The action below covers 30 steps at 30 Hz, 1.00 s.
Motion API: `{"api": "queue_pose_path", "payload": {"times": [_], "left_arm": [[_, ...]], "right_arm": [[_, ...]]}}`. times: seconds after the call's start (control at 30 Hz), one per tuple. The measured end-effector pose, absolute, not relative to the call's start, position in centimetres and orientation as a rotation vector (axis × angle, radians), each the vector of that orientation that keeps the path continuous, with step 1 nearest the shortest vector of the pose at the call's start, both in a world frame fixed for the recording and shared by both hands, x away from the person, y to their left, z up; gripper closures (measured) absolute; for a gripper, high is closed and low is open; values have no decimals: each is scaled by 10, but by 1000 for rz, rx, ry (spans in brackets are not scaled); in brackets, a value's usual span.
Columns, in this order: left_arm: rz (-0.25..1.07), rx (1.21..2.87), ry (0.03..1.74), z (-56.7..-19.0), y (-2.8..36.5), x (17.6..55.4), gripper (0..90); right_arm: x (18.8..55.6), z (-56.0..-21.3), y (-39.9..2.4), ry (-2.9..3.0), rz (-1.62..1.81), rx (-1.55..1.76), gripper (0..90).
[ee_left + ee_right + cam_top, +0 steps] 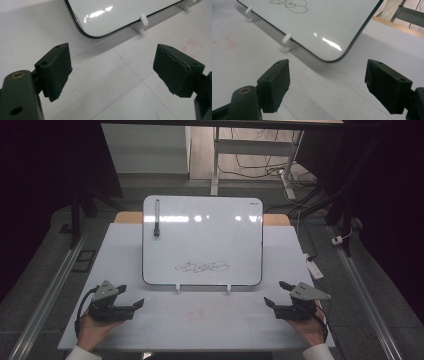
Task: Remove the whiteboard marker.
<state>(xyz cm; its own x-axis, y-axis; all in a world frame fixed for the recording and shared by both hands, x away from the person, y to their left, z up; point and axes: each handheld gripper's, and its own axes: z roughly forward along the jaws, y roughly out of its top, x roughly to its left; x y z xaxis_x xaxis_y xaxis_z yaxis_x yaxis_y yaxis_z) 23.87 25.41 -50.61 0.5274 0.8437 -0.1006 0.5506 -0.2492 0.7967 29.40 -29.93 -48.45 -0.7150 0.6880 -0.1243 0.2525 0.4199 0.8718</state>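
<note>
— What's the bench [120, 320] like?

— White and flat, with thin seam lines crossing it and a faint reddish smudge [194, 316] near the front middle. A strip of wood-coloured edge [276, 219] shows at the far side, behind the whiteboard [202, 240].

— And the whiteboard?

— It stands tilted back in the middle of the bench, propped on two small white clips [177, 287] along its lower edge. A dark scribble [202, 266] sits low on its face, and a black marker [156, 218] is stuck upright near its top left corner. Ceiling lights glare off the surface.

— The tongs?

— The left tongs [131, 299] rest at the front left of the bench, held in a hand [92, 330]; jaws spread wide, nothing between them. The right tongs [278, 296] mirror that at the front right (same wide gap, also empty), in the other hand [310, 329]. Both are near the board's lower corners, not touching it.

— The room beyond?

— Dim. Grey floor, metal rails [45, 295] running down each side, a white desk frame [255, 150] at the back with cables [260, 170] tangled beneath it.
</note>
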Motion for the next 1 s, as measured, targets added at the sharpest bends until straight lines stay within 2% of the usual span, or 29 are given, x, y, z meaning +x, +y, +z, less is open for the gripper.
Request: {"api": "queue_pose_path", "payload": {"times": [0.5, 0.63, 0.77, 1.0], "left_arm": [[450, 1909, 1181, -504, 258, 234, 173], [466, 1887, 1181, -489, 257, 239, 181], [488, 1852, 1187, -461, 257, 258, 186], [526, 1822, 1197, -419, 245, 314, 214]], "right_arm": [[291, -487, -294, 2206, 1245, 792, 238], [291, -488, -293, 2210, 1244, 794, 241], [292, -488, -291, 2212, 1255, 795, 244], [292, -491, -287, 2234, 1236, 786, 245]]}}
